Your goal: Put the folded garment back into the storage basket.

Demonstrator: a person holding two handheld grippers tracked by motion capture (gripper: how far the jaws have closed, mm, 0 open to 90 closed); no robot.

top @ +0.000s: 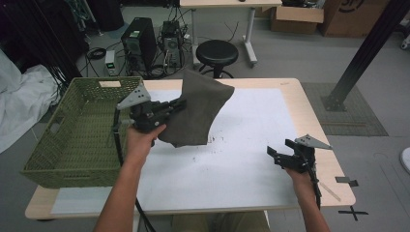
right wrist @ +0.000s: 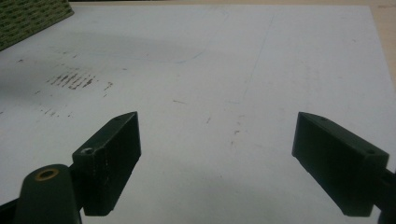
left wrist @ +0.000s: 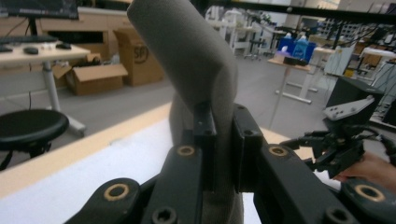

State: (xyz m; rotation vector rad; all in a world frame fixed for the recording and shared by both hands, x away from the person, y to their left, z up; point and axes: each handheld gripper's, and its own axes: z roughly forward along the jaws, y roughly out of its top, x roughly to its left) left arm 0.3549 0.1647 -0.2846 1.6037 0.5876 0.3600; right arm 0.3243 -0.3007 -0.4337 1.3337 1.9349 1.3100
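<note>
matt grey-brown cloth (top: 200,113), woven basket (top: 77,140)

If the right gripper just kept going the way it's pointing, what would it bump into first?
Probably just the white mat. The right gripper has open jaws with nothing between them, aimed low across bare mat. Farther on sits the green basket, off to one side; depth is hard to judge.

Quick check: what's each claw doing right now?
Left claw: shut on the grey cloth, lifted off the table.
Right claw: open, holding nothing.

basket (top: 72,140) walls left; white mat (top: 241,145) open.
</note>
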